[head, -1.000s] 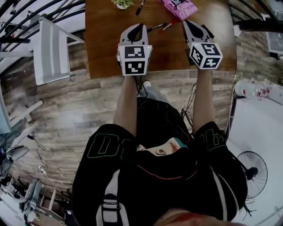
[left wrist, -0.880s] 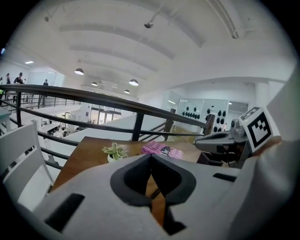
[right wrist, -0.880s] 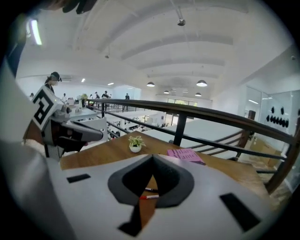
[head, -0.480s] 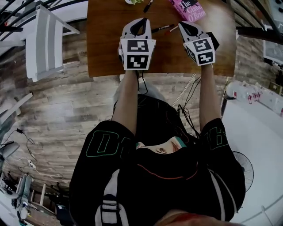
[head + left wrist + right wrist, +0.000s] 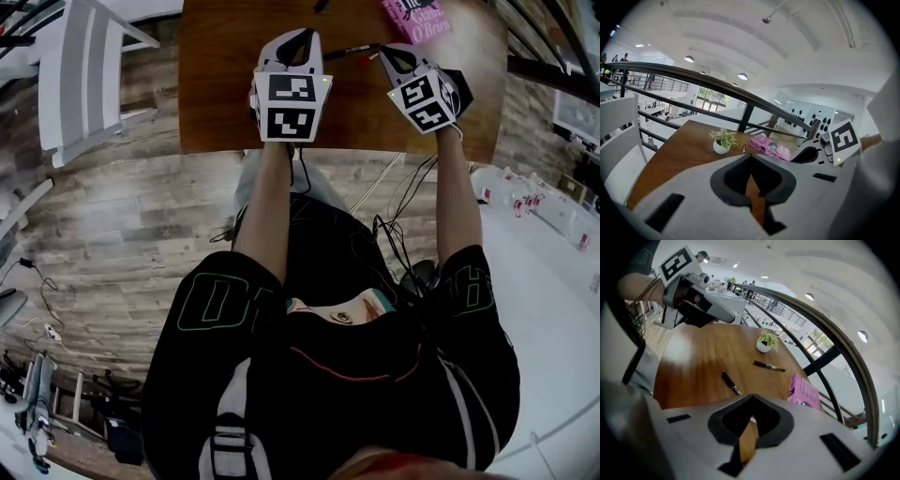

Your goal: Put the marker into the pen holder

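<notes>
We stand on what looks like an office mezzanine: wooden table (image 5: 217, 94) at twelve o'clock before a black railing (image 5: 693, 77), white chair (image 5: 82, 58) at ten, ceiling lights (image 5: 743, 76) overhead.

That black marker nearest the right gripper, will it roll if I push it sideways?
Probably: the black marker looks round and lies flat on the smooth wooden table, so a sideways nudge likely rolls it. It seems rigid and light, so should lift without bending.
</notes>
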The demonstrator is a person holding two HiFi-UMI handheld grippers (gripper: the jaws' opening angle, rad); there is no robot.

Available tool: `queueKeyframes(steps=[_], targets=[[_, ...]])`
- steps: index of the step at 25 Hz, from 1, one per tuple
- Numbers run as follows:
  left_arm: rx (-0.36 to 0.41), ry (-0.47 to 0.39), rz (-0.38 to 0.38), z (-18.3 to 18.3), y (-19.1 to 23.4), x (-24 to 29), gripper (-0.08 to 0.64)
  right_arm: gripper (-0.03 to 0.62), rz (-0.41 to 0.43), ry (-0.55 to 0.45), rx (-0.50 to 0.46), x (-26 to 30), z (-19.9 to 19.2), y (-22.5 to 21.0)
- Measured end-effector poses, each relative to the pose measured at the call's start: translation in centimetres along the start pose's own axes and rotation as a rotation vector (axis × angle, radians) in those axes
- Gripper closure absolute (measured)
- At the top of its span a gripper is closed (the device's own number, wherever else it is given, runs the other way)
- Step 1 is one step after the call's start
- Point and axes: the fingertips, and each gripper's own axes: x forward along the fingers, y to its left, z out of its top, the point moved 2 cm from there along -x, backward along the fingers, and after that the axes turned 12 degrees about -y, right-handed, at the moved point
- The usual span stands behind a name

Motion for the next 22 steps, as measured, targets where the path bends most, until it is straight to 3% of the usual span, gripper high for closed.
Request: queueKeyframes(steps=[10, 22], targets=[[-0.037, 0.031, 0.018, -1.7, 1.1, -0.1, 0.554, 0.586, 0.179, 0.186, -0.273, 2.6, -2.7, 2.8], [-0.043, 0.053, 0.016, -2.5, 1.3, -0.5, 0.554, 0.525, 0.319, 0.283, -0.493, 4.2, -4.8, 4.7]])
